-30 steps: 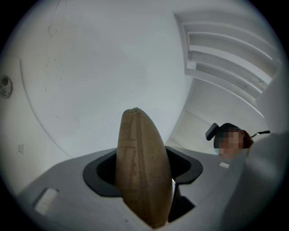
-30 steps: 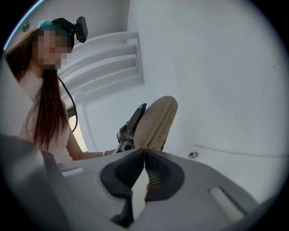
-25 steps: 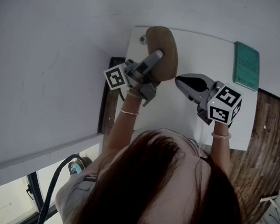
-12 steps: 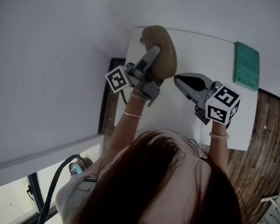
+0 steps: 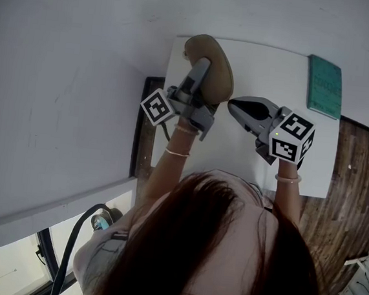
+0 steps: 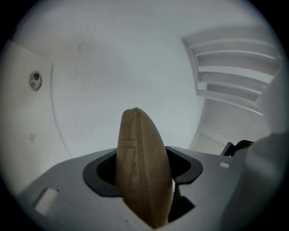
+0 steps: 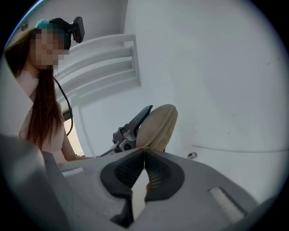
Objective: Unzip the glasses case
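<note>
Unzipping is looking unstarted: I am clamping the glasses case [image 5: 218, 82], seemingly fully zipped, in my left hand-held gripper [image 5: 201, 69] over the far left corner of the tabletop [image 5: 271, 61]; my right hand-held gripper [image 5: 231, 103] is hovering over its middle, jaws pressed together.

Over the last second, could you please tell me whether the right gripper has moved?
Yes, slightly: the right gripper has edged left, away from the green book on the table and closer to the glasses case.

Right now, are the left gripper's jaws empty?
No, the left gripper is shut on the brown glasses case, which stands on edge between its jaws in the left gripper view.
</note>
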A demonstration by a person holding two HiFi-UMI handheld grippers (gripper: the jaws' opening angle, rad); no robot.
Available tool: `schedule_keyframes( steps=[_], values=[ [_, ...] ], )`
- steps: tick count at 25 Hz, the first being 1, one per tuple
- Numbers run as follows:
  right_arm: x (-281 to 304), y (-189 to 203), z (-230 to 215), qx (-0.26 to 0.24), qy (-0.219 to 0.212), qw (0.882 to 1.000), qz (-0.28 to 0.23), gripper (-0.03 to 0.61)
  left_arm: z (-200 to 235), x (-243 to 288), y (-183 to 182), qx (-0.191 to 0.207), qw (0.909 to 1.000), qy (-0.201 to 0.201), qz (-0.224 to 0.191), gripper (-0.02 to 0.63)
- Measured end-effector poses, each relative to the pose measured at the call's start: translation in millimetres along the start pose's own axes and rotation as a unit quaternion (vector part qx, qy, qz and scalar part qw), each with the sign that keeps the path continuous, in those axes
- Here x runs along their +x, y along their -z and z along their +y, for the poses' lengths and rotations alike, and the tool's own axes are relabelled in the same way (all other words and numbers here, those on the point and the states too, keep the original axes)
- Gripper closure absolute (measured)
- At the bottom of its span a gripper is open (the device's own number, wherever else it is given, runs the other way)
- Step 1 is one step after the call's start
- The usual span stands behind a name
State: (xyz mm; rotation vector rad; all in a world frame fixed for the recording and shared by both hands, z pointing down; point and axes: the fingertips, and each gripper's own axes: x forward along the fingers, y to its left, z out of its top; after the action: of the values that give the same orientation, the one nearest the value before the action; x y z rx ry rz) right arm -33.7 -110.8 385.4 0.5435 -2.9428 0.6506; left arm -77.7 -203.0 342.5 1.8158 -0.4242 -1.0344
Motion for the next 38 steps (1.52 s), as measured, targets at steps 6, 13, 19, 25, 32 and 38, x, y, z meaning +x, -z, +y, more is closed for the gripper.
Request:
schedule_keyframes(
  steps=[6,13,19,25,32,38],
  values=[
    [2,3,0,0.004,-0.003,1.000,0.002,0.572,4,-2,-2,-0.010,0.9997,-0.012,-0.021,0.316],
    [11,7,6,0.003,-0.014,1.000,0.016,0.572,8,-4,-6,-0.012,0.9989,-0.023,-0.038,0.316],
    [15,10,9,0.007,-0.022,1.000,0.021,0.572,10,-6,-7,-0.011,0.9982,-0.030,-0.050,0.316],
    [18,14,10,0.007,-0.024,0.999,0.031,0.572,13,-8,-7,-0.010,0.9976,-0.040,-0.056,0.315],
    [21,19,13,0.008,-0.024,0.999,0.034,0.571,15,-8,-4,0.002,0.9975,-0.046,-0.053,0.316],
    [19,21,9,0.010,-0.009,1.000,0.025,0.565,17,-7,-1,0.016,0.9976,-0.050,-0.045,0.316]
  ],
)
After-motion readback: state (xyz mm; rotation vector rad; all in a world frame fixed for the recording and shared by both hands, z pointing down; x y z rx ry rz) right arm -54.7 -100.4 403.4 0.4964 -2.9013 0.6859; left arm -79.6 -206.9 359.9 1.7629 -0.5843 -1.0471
